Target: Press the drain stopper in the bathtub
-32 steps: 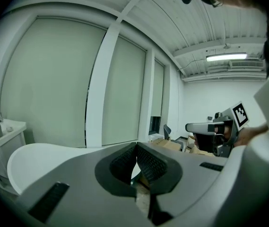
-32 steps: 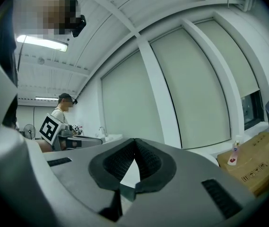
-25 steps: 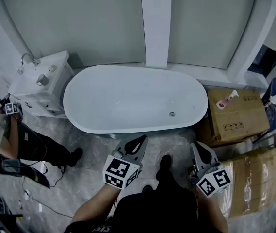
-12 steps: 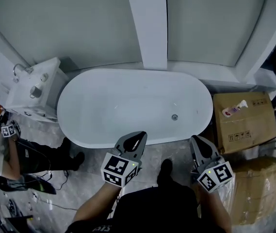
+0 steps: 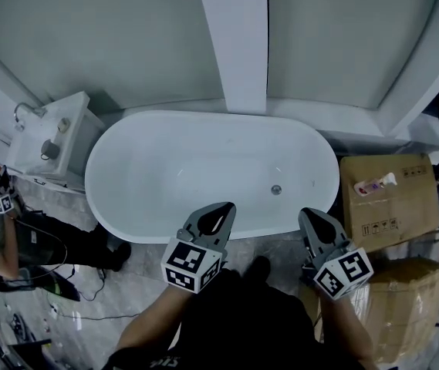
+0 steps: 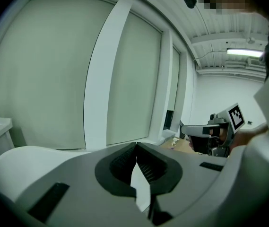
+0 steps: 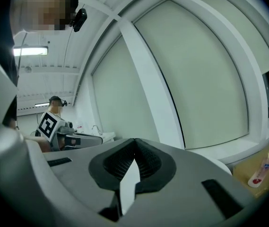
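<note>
The white oval bathtub (image 5: 173, 168) lies straight ahead in the head view, with its small round metal drain stopper (image 5: 276, 190) on the tub floor towards the right end. My left gripper (image 5: 226, 207) is shut and empty, its tip over the tub's near rim. My right gripper (image 5: 305, 215) is also shut and empty, just off the near rim, to the right of and nearer me than the stopper. In the left gripper view the jaws (image 6: 136, 146) meet with nothing between them; the same holds in the right gripper view (image 7: 134, 142).
A white washbasin cabinet (image 5: 49, 141) with a tap stands left of the tub. Cardboard boxes (image 5: 389, 199) with a pump bottle (image 5: 375, 183) on top stand at the right. Another person (image 5: 18, 241) is on the floor at the left. A white pillar (image 5: 234, 45) rises behind the tub.
The view has closed in on the tub, which now sits lower and larger in frame. Both grippers have edged forward to the near rim and stay shut.
</note>
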